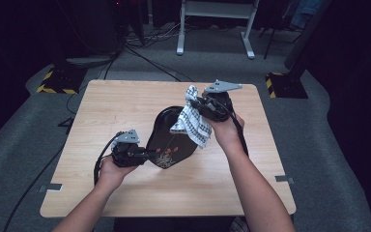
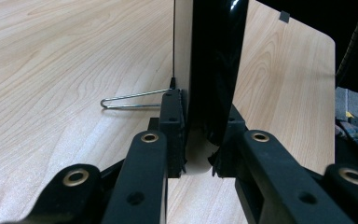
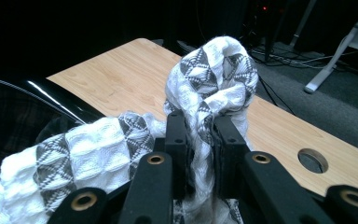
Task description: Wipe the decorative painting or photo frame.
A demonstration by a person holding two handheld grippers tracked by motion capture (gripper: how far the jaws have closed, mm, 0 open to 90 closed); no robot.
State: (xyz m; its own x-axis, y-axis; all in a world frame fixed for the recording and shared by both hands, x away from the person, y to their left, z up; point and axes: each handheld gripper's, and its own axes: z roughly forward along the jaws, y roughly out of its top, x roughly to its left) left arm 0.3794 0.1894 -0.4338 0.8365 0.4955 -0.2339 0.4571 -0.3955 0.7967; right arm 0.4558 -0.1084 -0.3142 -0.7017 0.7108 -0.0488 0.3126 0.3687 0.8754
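Left gripper (image 1: 142,154): jaws clamped on the near rim of a black lacquered tray (image 1: 166,140), holding it tilted up off the table (image 1: 125,101), slightly left of centre. In the left gripper view the tray's edge (image 2: 214,70) stands upright between the pads; a wire clip (image 2: 130,100) lies on the wood beside it.

Right gripper (image 1: 200,107): jaws pinched tight on a bunched grey-and-white cloth (image 1: 192,123), draped over the tray's far right face.

Judgement: wiping looks in progress; cloth meets the tray's upper part, the decorated near part not yet reached.

Tray carries nothing but the cloth.
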